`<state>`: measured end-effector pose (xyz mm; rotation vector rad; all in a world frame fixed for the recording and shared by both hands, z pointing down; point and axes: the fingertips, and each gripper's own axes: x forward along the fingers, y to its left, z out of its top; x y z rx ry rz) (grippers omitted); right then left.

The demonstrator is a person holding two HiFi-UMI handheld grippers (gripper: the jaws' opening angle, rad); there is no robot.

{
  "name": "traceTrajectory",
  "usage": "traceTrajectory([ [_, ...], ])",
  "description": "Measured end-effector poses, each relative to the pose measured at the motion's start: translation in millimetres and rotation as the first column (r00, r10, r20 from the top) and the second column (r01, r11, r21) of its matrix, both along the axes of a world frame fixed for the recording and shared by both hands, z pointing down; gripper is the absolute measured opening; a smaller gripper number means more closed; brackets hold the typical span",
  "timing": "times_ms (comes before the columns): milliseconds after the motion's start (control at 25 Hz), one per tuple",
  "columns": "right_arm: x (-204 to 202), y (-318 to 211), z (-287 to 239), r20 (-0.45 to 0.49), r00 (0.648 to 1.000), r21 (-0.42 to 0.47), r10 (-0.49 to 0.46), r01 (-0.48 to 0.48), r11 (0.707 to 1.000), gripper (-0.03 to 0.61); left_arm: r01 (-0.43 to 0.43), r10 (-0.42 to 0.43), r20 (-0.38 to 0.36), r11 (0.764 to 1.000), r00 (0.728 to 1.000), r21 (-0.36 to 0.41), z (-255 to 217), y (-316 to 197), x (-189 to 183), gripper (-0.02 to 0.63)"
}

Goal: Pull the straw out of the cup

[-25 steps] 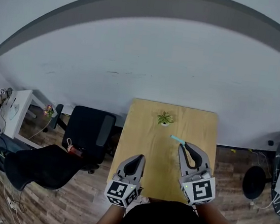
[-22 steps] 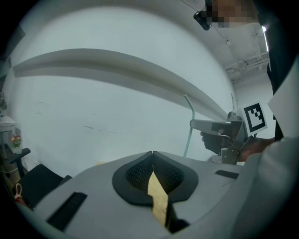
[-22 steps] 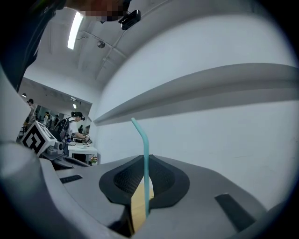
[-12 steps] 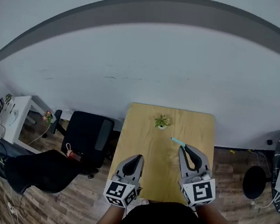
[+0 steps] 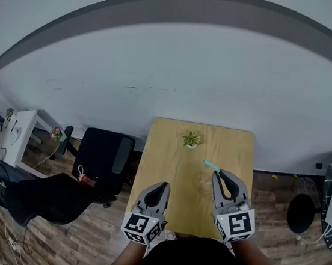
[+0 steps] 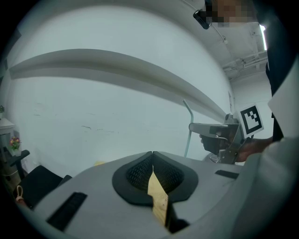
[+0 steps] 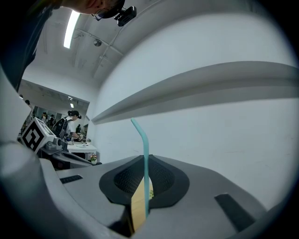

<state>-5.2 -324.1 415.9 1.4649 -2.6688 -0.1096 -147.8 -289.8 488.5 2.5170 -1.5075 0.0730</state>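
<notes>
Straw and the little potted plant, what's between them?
Only bare tabletop lies between straw and potted plant, shown in the head view.

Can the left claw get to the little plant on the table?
Probably yes. The left claw is shut and empty, and the wooden table between it and the little plant looks bare, so nothing blocks the way. It would have to open first.

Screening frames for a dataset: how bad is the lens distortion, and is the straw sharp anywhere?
Head view: heavy fisheye, the wall's grey band bows into an arc; even light; straw tiny. Right gripper view: dark round vignette, straw crisp and well lit. Left gripper view: same vignette, a mosaic patch on top.
</notes>
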Motion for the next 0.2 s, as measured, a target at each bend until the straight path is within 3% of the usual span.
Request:
traceTrajectory([
  [200, -4, 1, 6, 0.009, 1.000, -0.016, 0.004, -0.004, 1.000, 0.048, 0.051, -0.051, -0.021, 0.999, 0.998, -0.017, 3, 3, -16, 0.020],
])
